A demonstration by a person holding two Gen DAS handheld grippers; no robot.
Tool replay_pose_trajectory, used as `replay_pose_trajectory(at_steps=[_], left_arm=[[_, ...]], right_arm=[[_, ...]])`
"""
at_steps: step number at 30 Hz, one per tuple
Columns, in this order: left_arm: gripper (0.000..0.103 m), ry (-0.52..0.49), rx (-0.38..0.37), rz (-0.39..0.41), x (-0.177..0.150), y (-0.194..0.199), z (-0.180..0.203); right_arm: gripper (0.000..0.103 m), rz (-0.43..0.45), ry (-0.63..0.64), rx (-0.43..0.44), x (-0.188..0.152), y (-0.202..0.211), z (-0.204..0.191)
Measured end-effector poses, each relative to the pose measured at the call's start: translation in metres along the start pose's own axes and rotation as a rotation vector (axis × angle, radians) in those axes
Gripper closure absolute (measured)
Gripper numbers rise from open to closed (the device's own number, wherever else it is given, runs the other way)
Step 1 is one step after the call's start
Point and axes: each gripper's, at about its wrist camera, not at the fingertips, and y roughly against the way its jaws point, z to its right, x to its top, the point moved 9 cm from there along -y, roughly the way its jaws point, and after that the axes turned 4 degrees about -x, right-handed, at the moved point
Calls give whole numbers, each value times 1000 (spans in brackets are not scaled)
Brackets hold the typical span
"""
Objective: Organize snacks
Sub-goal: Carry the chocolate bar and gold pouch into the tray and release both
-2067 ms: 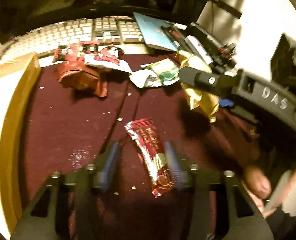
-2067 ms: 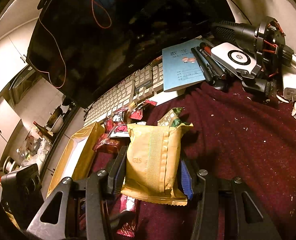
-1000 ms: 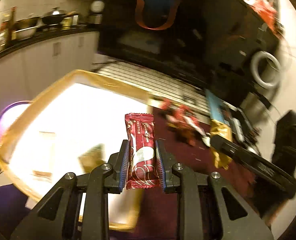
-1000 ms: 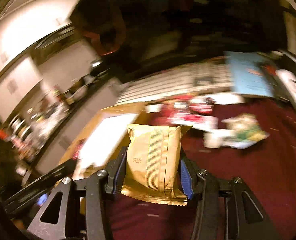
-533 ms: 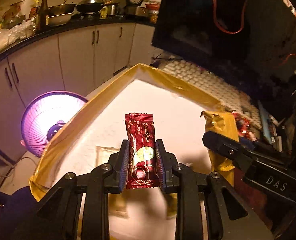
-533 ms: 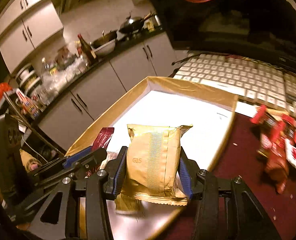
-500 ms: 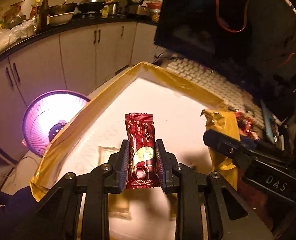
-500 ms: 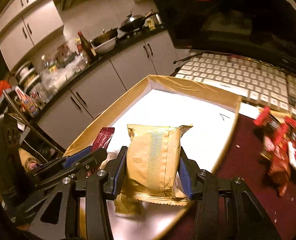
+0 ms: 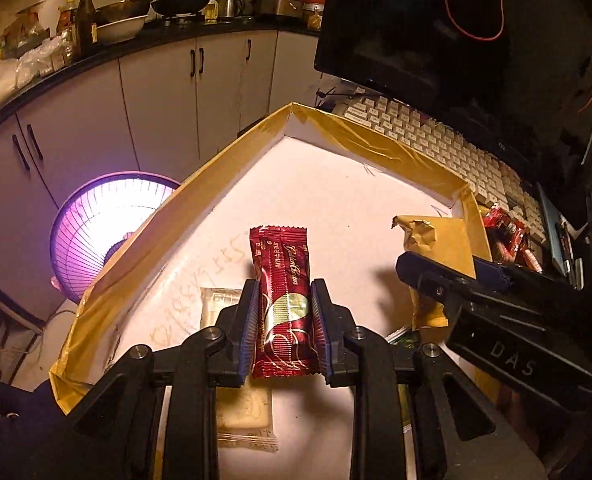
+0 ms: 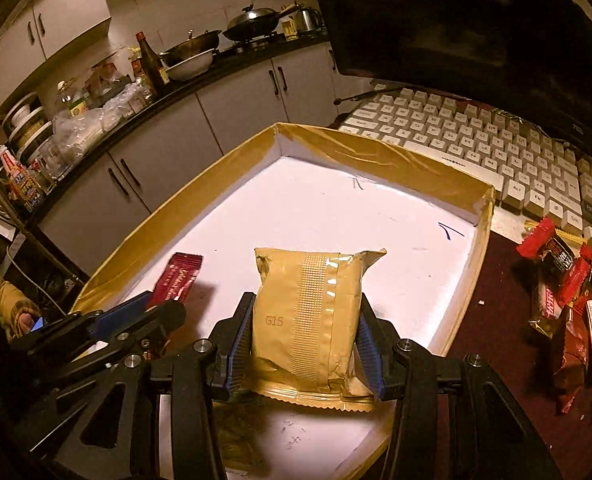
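My left gripper (image 9: 283, 322) is clamped tight on a slim red snack bar (image 9: 283, 304), which stands upright between the pads at lower centre of the left wrist view. My right gripper (image 10: 305, 340) has a gold snack pouch (image 10: 310, 320) between its fingers, set about half apart; its jaws have just been easing wider, yet the pouch stands upright and the blue pads look to be against its sides. Both grippers hang over the shallow tray (image 9: 376, 148) with its white floor and gold-taped rim. In the left view a pale wrapped snack (image 9: 242, 412) lies on the tray floor under the fingers, low in the frame. Outside the tray, at the right edge of the right view, a pile of red snack packets (image 10: 568, 300) sits on the maroon cloth (image 10: 504, 320). A white keyboard (image 10: 476, 148) runs across the upper right, beyond the tray's far rim.
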Motion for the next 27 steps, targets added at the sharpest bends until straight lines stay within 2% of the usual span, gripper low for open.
replay_pose_trajectory(at_steps=[4,7,12,16,20,25,27], left_arm=[[78,16,9,0,0,1,-2],[74,16,17,-1,-1,2,-2],[55,17,-7,27,-2,11,7],[51,-9,-13,74,0,25,21],[50,-29,-64,98,-2,38,45],[50,-69,-153,84,-9,52,78],[44,-73,-206,74,-14,57,92]], right_arm=[[53,9,-30,-5,0,2,6],[47,38,-50,9,3,12,9],[38,86,-87,31,2,35,20],[37,104,-151,68,-3,55,39],[37,113,-234,105,-14,73,67],[35,141,-322,50,-33,92,115],[35,139,-355,44,-43,98,134]])
